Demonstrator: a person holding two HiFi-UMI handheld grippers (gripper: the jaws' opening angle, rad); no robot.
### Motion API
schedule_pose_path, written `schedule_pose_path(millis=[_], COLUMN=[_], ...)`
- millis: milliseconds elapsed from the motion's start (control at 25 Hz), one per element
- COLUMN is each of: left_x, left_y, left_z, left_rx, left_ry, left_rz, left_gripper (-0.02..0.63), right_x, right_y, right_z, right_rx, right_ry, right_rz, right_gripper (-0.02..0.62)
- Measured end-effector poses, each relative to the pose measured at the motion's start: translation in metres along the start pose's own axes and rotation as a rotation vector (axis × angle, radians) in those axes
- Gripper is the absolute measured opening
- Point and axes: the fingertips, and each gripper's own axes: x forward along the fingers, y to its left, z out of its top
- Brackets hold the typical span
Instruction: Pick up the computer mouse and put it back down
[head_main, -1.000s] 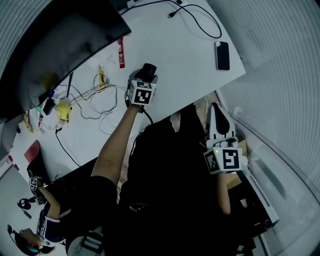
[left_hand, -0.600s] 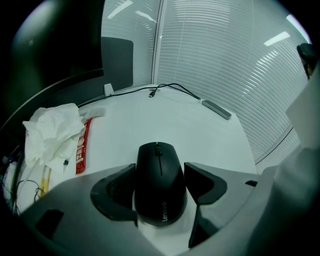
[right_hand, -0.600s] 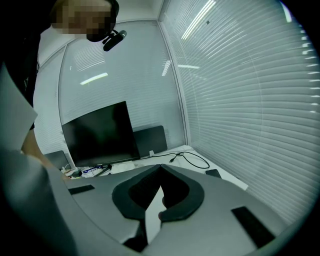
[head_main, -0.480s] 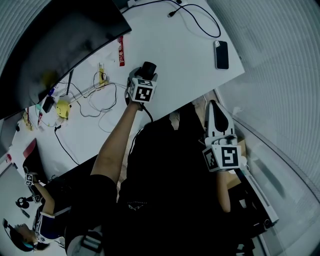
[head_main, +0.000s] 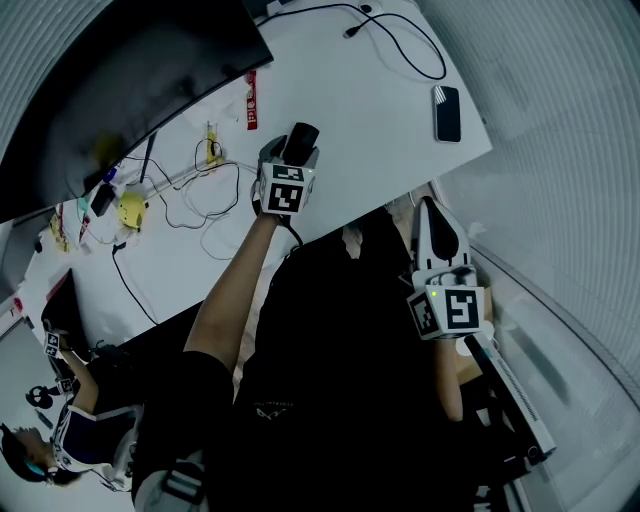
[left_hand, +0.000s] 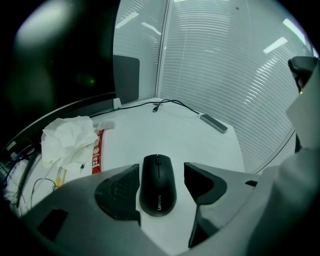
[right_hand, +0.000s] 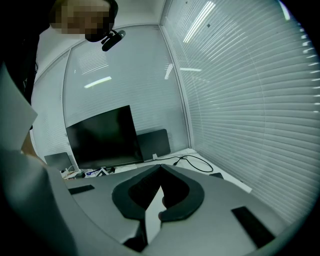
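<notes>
On the white desk (left_hand: 200, 142), toward its left side, lie a crumpled tissue (left_hand: 67, 137) and a red packet (left_hand: 96, 150). At the desk's middle, near its front edge, the black computer mouse (left_hand: 157, 187) lies flat. The left gripper (left_hand: 161, 175) straddles it with jaws apart, one on each side and not clamped. This looks like the grasp step, so the next move calls for closing across the mouse's narrow width, then lifting straight up. The mouse's long axis runs between the jaws. Its wheel end points toward the desk's far end and its logo end toward the gripper. A phone (left_hand: 214, 123) lies near the desk's right edge. Off the desk, past its front edge, the right gripper (right_hand: 161, 167) is held idle, its jaw tips together on nothing.
</notes>
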Motion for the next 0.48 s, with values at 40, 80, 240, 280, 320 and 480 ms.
schedule_pose_path(millis=[40,80,240,280,320,480], left_x=[-0.005,-0.012,-0.033,-0.036,-0.040,-0.060], left_y=[-0.002,-0.003,-0.005,-0.004,-0.004,-0.010], left_z=[0.001,0.002,-0.005,-0.007,-0.008,-0.013], left_rx=[0.000,0.002,0.000,0.002,0.006,-0.024], left_ry=[-0.012,-0.019,-0.043,-0.057,-0.070,-0.110], left_rz=[-0.001,0.005,0.042,0.057,0.068,0.066], left_gripper=[0.282,0.261,0.100,0.033,0.021,0.008], right_x=[0.000,0.001,0.002,0.003,0.003,0.003], right_y=[0.001,0.003,0.007,0.007,0.009,0.018], right_z=[0.001,0.001,0.002,0.003,0.003,0.001], right_rx=[-0.002,-0.004,-0.015,-0.018,-0.021,-0.040], right_ry=[-0.002,-0.004,-0.009,-0.011,-0.013,-0.005], right_rz=[0.006,0.013,0.038,0.043,0.049,0.076], right_gripper=[0.000,-0.001,0.000,0.000,-0.002,0.000])
